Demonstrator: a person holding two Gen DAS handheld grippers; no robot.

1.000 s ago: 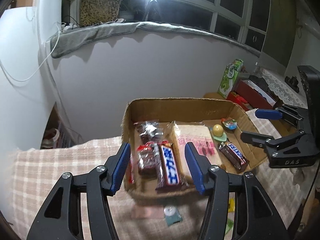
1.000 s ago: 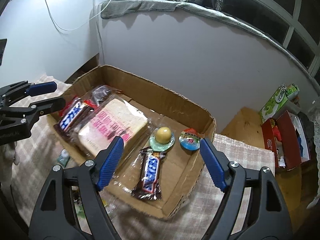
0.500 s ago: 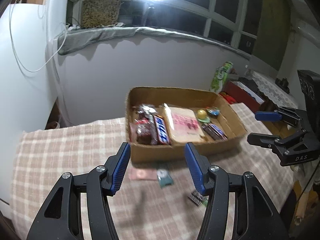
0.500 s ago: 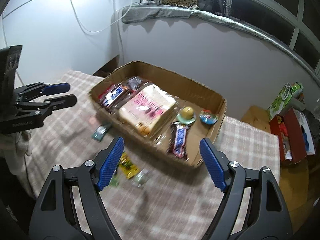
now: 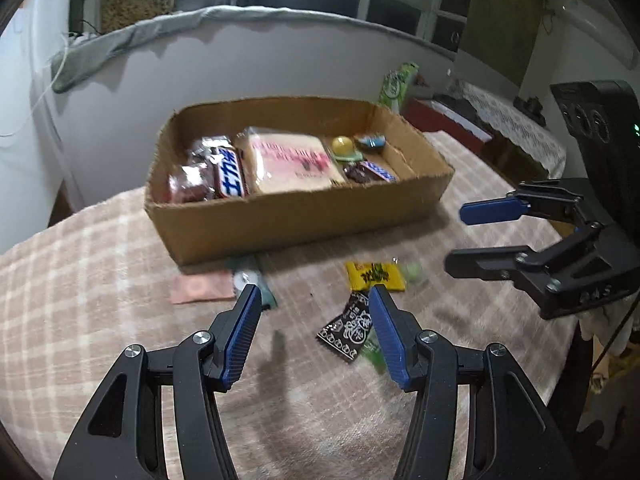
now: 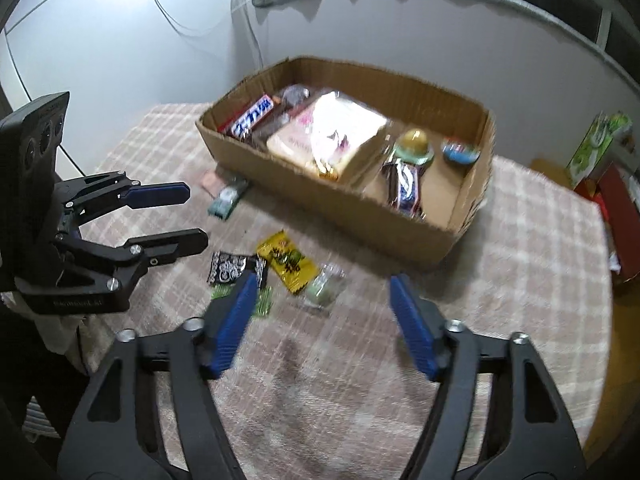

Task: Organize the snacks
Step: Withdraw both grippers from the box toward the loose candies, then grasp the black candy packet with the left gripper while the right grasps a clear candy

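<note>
A cardboard box (image 5: 280,220) (image 6: 360,220) on the checked cloth holds chocolate bars, a wrapped bread pack (image 5: 292,160) and small sweets. In front of it lie loose snacks: a yellow packet (image 5: 376,276) (image 6: 288,262), a black packet (image 5: 348,328) (image 6: 230,266), a green packet (image 6: 262,304), a pale green sweet (image 6: 324,286), a teal packet (image 5: 252,280) and a pink packet (image 5: 200,288). My left gripper (image 5: 314,296) (image 6: 196,216) hovers open above the cloth, holding nothing. My right gripper (image 6: 324,284) (image 5: 456,240) is above the pale green sweet with its jaws closing; they touch nothing.
A green carton (image 5: 396,84) (image 6: 596,140) and a red box (image 5: 444,120) (image 6: 620,208) stand beyond the table's right side. A pale wall rises right behind the box. The cloth's right edge drops off near the right gripper.
Both grippers have drawn back from over the box and sunk toward the cloth, so the loose packets have come into view. The right gripper's fingers stand closer together than before.
</note>
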